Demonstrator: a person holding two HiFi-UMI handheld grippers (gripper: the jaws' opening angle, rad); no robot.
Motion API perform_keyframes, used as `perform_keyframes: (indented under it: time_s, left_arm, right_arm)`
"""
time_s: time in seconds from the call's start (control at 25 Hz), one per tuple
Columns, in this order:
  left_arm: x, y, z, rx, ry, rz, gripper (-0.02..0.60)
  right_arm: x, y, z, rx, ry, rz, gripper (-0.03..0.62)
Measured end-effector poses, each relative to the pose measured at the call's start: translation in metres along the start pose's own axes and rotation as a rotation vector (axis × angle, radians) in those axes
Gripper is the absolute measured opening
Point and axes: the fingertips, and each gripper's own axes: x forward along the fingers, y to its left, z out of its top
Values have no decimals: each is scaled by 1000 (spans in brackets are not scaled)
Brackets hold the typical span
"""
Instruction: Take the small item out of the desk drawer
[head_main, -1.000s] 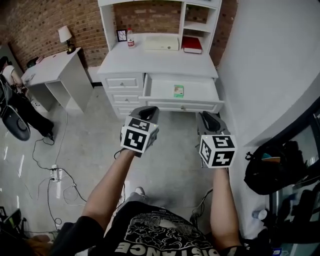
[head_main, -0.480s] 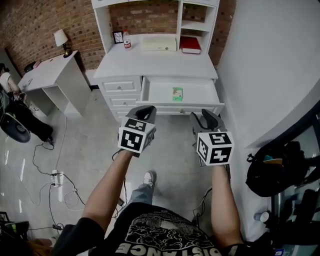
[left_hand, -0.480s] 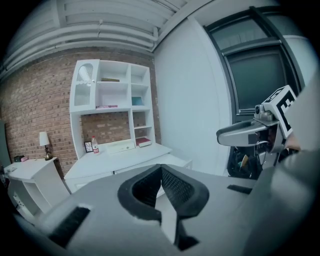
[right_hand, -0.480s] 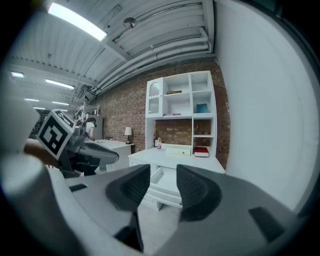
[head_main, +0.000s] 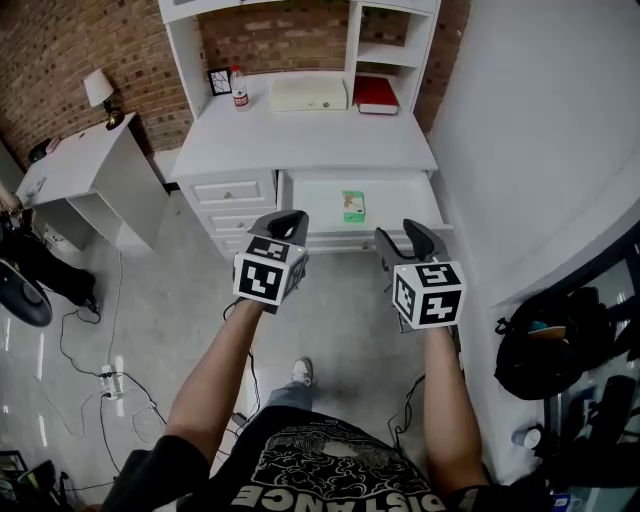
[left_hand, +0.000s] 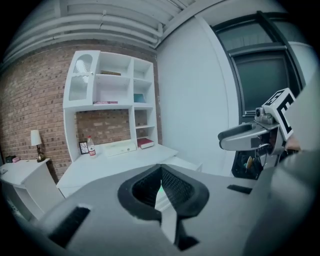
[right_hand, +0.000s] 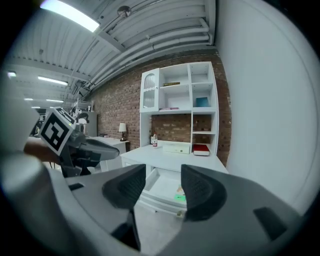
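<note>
- The small item (head_main: 353, 206), a green and white packet, is seen lying flat on the floor of the open drawer (head_main: 310, 195). It is about in the middle of the drawer's width and apart from all of the drawer's walls.
- The drawer is pulled out from under the top of the counter (head_main: 300, 140). Nothing else is seen inside the drawer.
- Both tools are held in front of the drawer, outside it and above its front panel, and neither one touches the drawer or the item.
- The jaws of the left tool (head_main: 285, 222) are pressed together, and nothing is held between them.
- The jaws of the right tool (head_main: 402, 236) stand apart and have just been opening. Nothing is between them, and only the drawer is seen through the gap.
- From the tools, the item lies ahead and lower, inside the drawer, between the lines of the two tools. It is judged to be somewhat nearer to the right tool.
- In the right gripper view the item (right_hand: 181, 196) appears low, just under the inner edge of the right-hand jaw, so a small shift to that side is probably needed.
- The long axis of the item is judged to run from the drawer's front to its back, so the short sides could be taken across the jaws.
</note>
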Motion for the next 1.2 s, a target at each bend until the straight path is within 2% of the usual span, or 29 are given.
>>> perform_keyframes:
  time_s: [0.32, 0.56, 0.88, 1.2]
  left_arm:
    - [52, 58, 17, 4, -4, -28, 8]
    - [80, 93, 15, -6, 17, -55, 9]
    - [108, 120, 13, -3, 23, -81, 8]
    - [128, 137, 5, -4, 31, -92, 8]
  right_arm:
    - [69, -17, 16, 12, 35, -42, 263]
    - [112, -23, 24, 50, 43, -68, 297]
    - [151, -26, 18, 80, 92, -88, 335]
    - [185, -27, 6, 115, 148, -66, 359]
